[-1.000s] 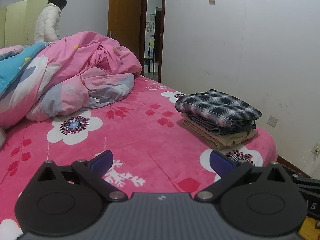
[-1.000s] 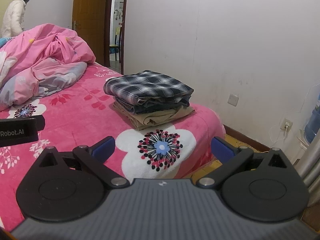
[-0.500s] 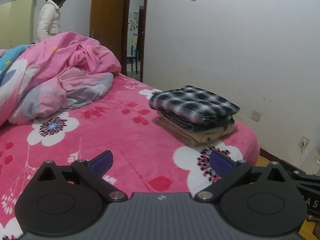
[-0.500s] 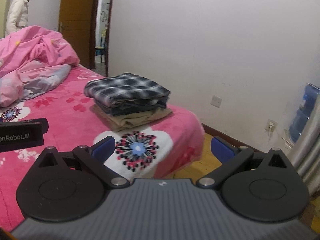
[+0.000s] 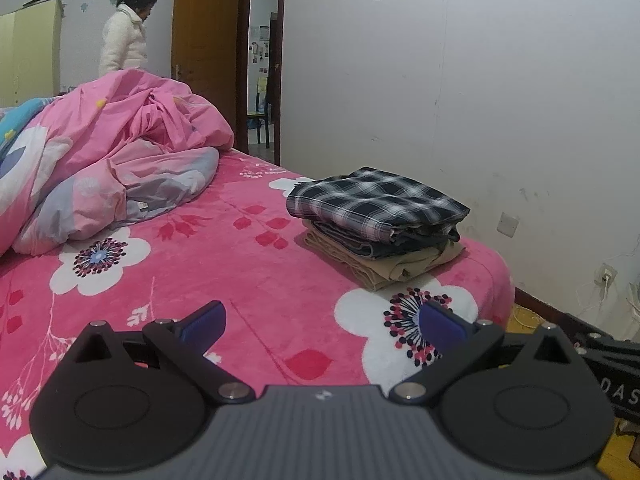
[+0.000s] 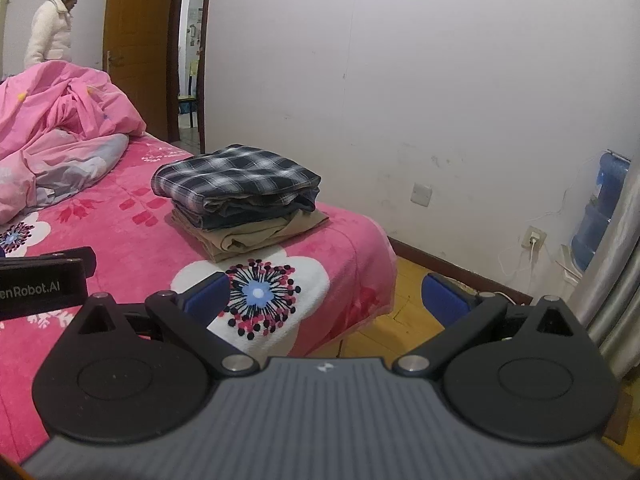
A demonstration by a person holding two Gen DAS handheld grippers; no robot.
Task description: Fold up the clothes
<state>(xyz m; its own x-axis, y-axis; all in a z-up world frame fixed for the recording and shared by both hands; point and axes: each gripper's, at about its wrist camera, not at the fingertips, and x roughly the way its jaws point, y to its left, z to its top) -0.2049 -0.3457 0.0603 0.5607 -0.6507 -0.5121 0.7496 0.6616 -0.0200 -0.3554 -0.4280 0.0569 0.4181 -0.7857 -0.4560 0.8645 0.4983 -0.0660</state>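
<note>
A neat stack of folded clothes lies near the bed's right corner: a black-and-white plaid garment (image 5: 376,200) (image 6: 236,176) on top, a dark one under it, a tan one (image 5: 396,266) (image 6: 256,236) at the bottom. My left gripper (image 5: 322,322) is open above the pink floral bedspread (image 5: 224,264), short of the stack, holding nothing. My right gripper (image 6: 326,294) is also open and empty, hanging over the bed's corner and the floor, with the stack ahead to its left. The left gripper's body (image 6: 44,284) shows at the left edge of the right wrist view.
A crumpled pink duvet (image 5: 100,168) (image 6: 60,128) is heaped at the far left of the bed. A person in a white jacket (image 5: 124,44) (image 6: 50,32) stands behind it near a wooden door (image 5: 208,48). Blue water bottles (image 6: 600,208) and a wall socket (image 6: 534,238) are right.
Both views have swung to the right and then partly back; the stack sits a little further left in the right wrist view than a second ago. Both grippers stayed open and empty.
</note>
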